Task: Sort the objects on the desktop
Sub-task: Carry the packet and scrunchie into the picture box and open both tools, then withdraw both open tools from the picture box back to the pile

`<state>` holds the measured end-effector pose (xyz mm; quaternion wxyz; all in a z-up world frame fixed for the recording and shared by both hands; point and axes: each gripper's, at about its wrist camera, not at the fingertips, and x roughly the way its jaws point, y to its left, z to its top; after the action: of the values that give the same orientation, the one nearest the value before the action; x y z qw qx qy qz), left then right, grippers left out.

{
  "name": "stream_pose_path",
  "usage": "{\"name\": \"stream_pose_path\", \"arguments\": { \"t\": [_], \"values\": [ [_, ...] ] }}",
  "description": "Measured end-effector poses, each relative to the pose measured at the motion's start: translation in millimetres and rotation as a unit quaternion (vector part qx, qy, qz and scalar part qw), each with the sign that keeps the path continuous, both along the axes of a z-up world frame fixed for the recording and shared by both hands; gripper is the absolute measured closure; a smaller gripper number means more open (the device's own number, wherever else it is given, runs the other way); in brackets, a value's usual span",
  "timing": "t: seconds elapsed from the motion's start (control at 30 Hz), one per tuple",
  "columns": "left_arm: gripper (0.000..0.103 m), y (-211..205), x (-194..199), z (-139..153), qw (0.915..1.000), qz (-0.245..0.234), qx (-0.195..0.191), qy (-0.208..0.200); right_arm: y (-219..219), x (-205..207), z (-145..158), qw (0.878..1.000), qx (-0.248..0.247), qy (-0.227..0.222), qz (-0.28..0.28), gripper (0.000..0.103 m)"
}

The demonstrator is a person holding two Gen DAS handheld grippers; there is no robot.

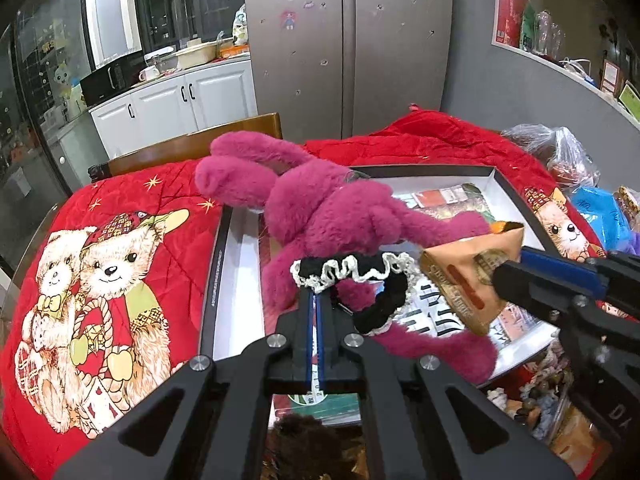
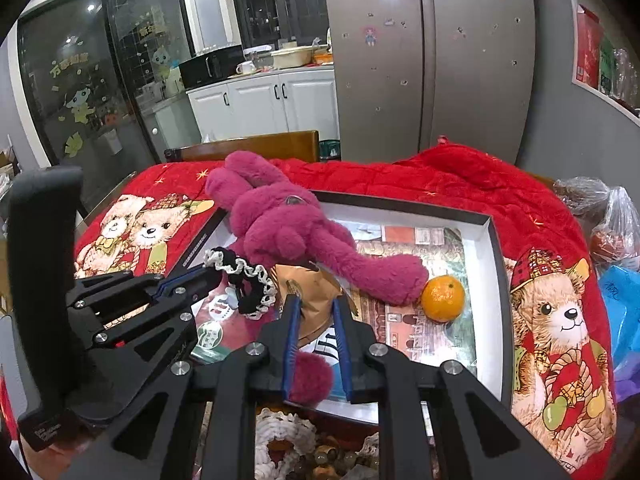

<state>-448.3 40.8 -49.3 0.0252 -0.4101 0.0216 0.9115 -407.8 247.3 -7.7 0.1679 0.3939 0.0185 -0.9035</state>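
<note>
Two pairs of tongs work over one shallow black-rimmed box tray [image 2: 496,280], which lies on a red bear-print quilt [image 1: 120,248] covering the worktop. Largest of the things in the tray is a magenta plush toy [image 2: 288,232] sprawled across it, limbs over the printed liner; an orange [image 2: 443,298] sits touching the end of one plush limb. Next in size, a tan paper snack packet [image 2: 312,300] is held by the right tongs [image 2: 314,308], whose blue-padded fingers stand partly apart, closed onto the packet's sides. Smallest, a black scrunchie with cream lace edging [image 1: 352,280] hangs from the left tongs [image 1: 316,300], whose fingers are pressed nearly together on its fabric.

Both items appear lifted just above the plush, so the step in hand looks like carrying each to its place. To do it well, each tong should keep steady pressure, lift clear of the plush so the dangling scrunchie loop does not snag its fur, and avoid crushing the packet or nudging the orange, which would roll easily
</note>
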Motion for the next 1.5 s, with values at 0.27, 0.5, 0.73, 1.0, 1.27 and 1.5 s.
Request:
{"name": "stream_pose_path", "arguments": {
  "t": [0.27, 0.5, 0.73, 1.0, 1.27, 1.5],
  "values": [
    [0.099, -6.8, -1.2, -1.4, 0.9999, 0.007, 0.009, -0.010, -0.2, -2.1, -3.8, 1.000, 0.015, -0.020, -0.004, 0.083],
    [0.001, -9.2, 12.9, 20.9, 0.9963, 0.035, -0.050, 0.062, 6.2, 6.7, 14.1, 0.999, 0.006, 0.023, -0.021, 0.032],
    [0.000, -11.7, 18.5, 36.4, 0.9955, 0.025, -0.052, 0.074, 24.4, 6.2, 24.0, 0.998, -0.036, 0.018, -0.042, 0.030],
    [0.001, -20.4, 28.0, 54.5, 0.9965, 0.012, -0.018, 0.080, 25.4, 18.2, 38.4, 0.998, -0.029, 0.032, -0.047, 0.030],
    [0.000, -40.4, 96.7, 124.9, 0.9899, 0.002, 0.021, 0.140, 24.2, 73.6, 95.3, 0.993, -0.012, 0.107, -0.054, 0.030],
    [0.000, -53.2, 179.4, 165.9, 0.9820, -0.004, 0.004, 0.189, 24.9, 150.3, 140.8, 0.984, 0.003, 0.166, -0.063, 0.023]
  ]
}}
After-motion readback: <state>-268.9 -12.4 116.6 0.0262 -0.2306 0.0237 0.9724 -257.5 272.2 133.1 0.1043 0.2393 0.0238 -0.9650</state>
